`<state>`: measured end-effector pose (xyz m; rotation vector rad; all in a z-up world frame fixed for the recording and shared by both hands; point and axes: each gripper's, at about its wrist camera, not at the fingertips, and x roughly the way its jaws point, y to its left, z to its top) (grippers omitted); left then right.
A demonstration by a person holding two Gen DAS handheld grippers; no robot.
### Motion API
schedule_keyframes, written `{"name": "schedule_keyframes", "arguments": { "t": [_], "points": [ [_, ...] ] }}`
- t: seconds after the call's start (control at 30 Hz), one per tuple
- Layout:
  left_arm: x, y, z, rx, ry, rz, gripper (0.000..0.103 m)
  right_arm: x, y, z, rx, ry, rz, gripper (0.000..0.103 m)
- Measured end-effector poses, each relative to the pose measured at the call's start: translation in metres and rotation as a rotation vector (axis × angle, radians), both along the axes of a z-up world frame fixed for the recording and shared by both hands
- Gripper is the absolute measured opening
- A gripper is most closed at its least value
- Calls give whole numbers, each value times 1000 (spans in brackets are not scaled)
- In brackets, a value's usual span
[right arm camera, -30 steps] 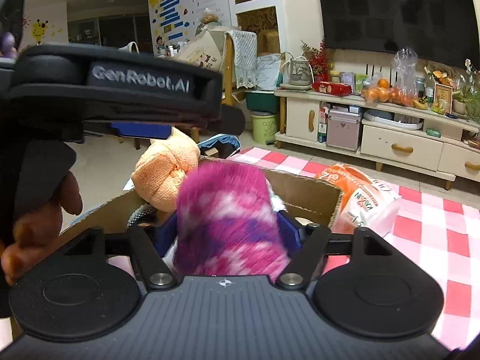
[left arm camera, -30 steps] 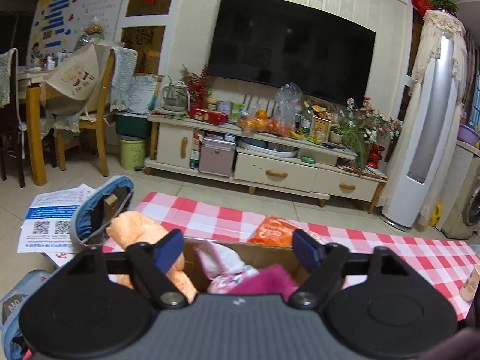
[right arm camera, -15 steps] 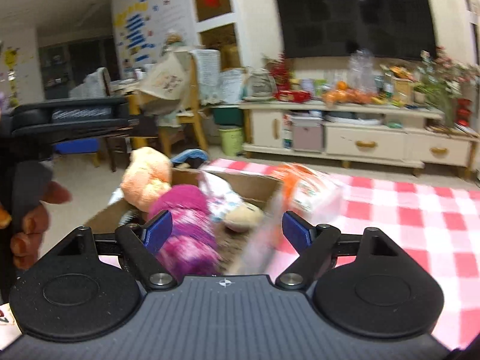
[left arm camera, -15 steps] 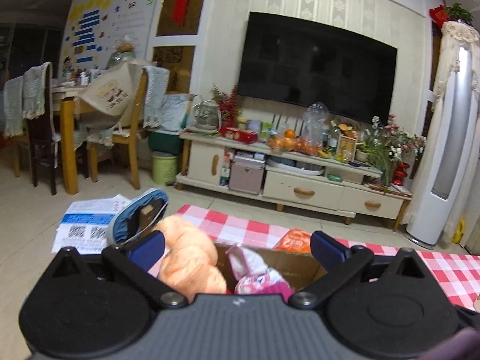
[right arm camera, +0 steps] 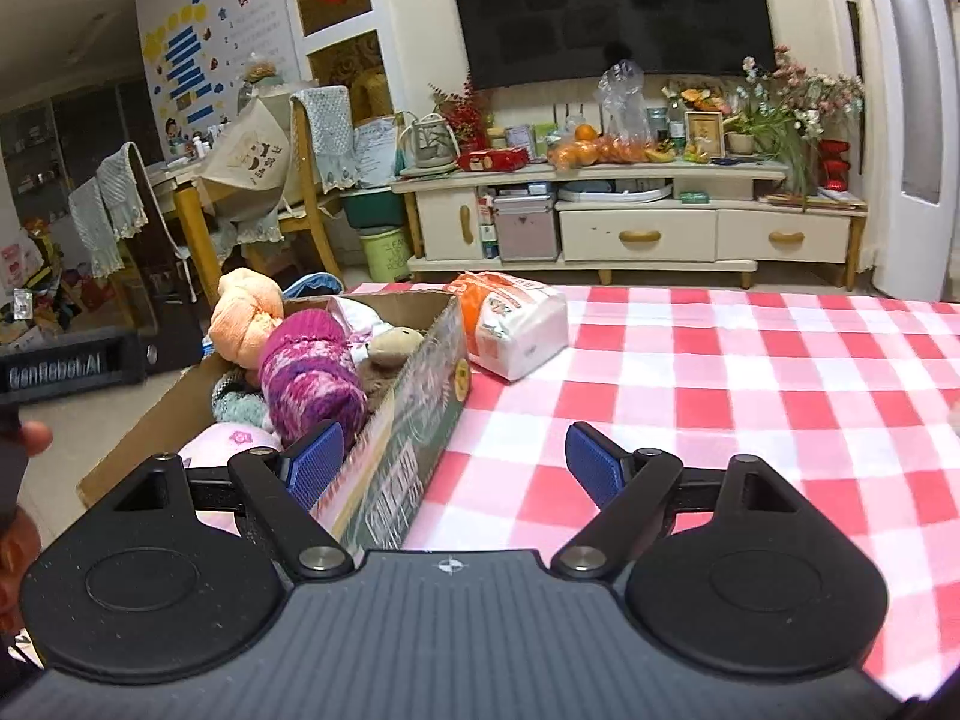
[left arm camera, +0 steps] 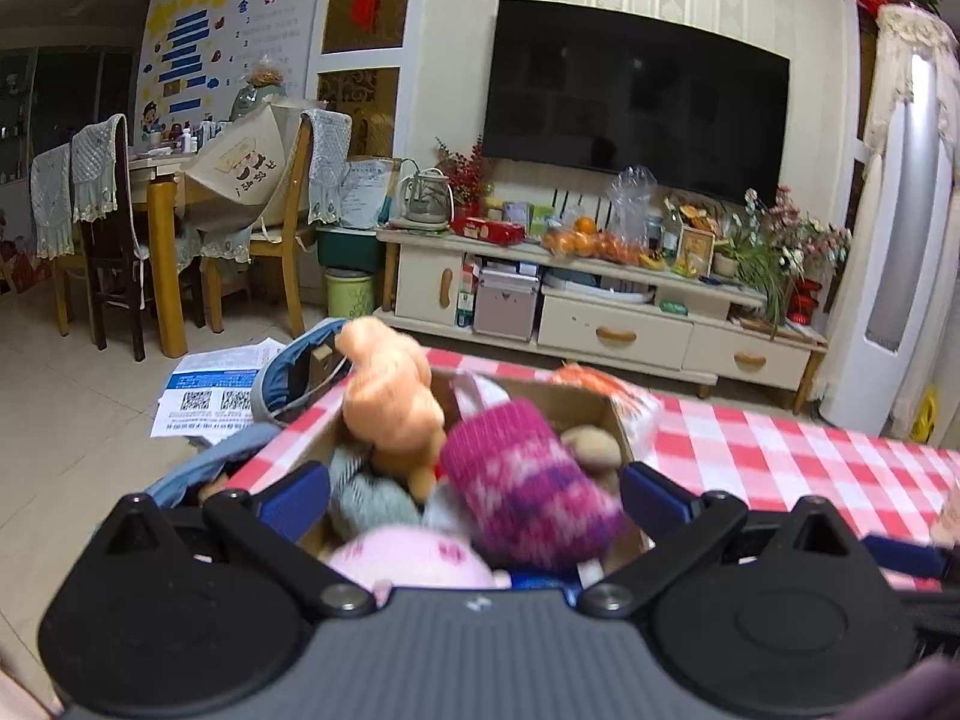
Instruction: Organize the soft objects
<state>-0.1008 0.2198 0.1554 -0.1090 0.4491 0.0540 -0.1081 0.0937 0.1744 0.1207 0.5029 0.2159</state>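
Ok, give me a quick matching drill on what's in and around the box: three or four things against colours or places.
Things:
1. knit roll
2. plush
3. packet
4. box

Descriptions:
A. peach, poking up over the box's far corner
B. on the checked cloth, just beyond the box
C. magenta and purple, lying on top of the pile
D. cardboard, at the table's edge, full of soft things

Pairs: 1-C, 2-A, 3-B, 4-D

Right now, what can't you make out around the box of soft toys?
- Cardboard box floor: both views, buried under toys.
- Grey-green knit: both views, half covered by the purple sock and orange plush.
- Pink item: cut off by the left gripper body.
- Purple sock: blurred in the left view.
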Motion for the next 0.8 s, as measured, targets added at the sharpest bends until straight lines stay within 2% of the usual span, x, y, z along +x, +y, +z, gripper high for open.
{"name": "schedule_keyframes", "arguments": {
  "t": [0.37, 0.8],
  "points": [
    [-54, -21, -7, 56, 37, -41, 102, -60, -9, 10, 11, -29, 3, 102],
    [-96, -20, -11, 69, 25, -42, 102, -94, 5, 13, -35, -73, 55, 103]
  ]
}}
